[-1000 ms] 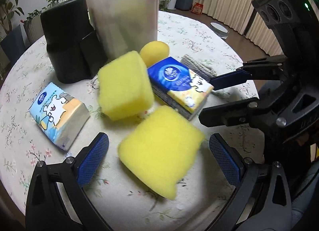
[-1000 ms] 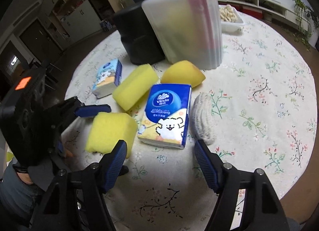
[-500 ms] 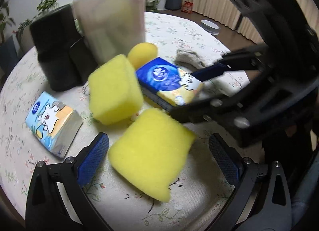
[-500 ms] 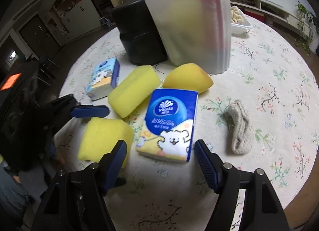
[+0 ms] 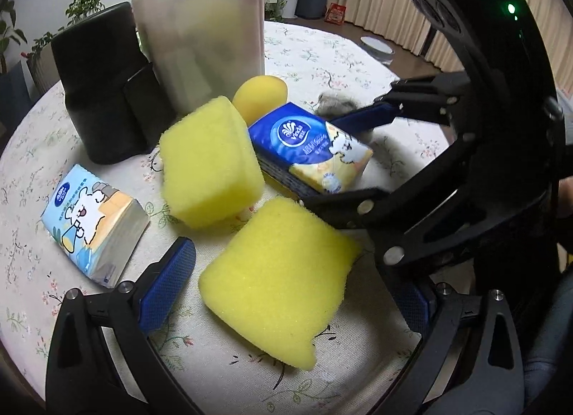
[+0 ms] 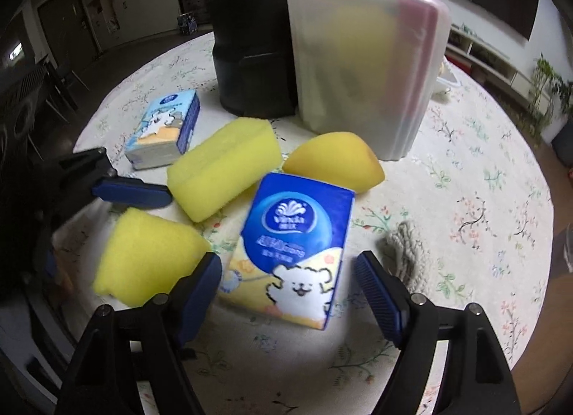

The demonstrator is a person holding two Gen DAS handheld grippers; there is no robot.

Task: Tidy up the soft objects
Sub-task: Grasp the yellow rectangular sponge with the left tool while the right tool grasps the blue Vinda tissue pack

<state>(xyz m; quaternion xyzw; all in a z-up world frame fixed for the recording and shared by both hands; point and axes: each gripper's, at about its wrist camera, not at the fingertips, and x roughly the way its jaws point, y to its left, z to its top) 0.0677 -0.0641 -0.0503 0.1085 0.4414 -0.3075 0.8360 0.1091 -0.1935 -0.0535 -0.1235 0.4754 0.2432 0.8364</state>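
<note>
A yellow sponge (image 5: 283,282) lies on the floral tablecloth between the fingers of my left gripper (image 5: 290,293), which is open, with gaps on both sides. My right gripper (image 6: 290,289) straddles the dark blue tissue pack (image 6: 297,236); its jaws are opening and the pads stand just off the pack's sides. In the left wrist view, the right gripper (image 5: 358,157) reaches in from the right over that pack (image 5: 308,150). A second yellow sponge (image 5: 211,164) leans behind, beside a rounded orange-yellow sponge (image 6: 333,160).
A light blue tissue pack (image 5: 93,221) lies at the left. A grey knitted cloth (image 6: 408,257) lies right of the blue pack. A tall translucent bin (image 6: 365,75) and a black container (image 6: 250,57) stand at the back. The round table's edge (image 6: 519,307) curves close by.
My right gripper has shifted left until the blue tissue pack lies between its fingers, and its jaws have widened a little. The left gripper has stayed over the near sponge.
</note>
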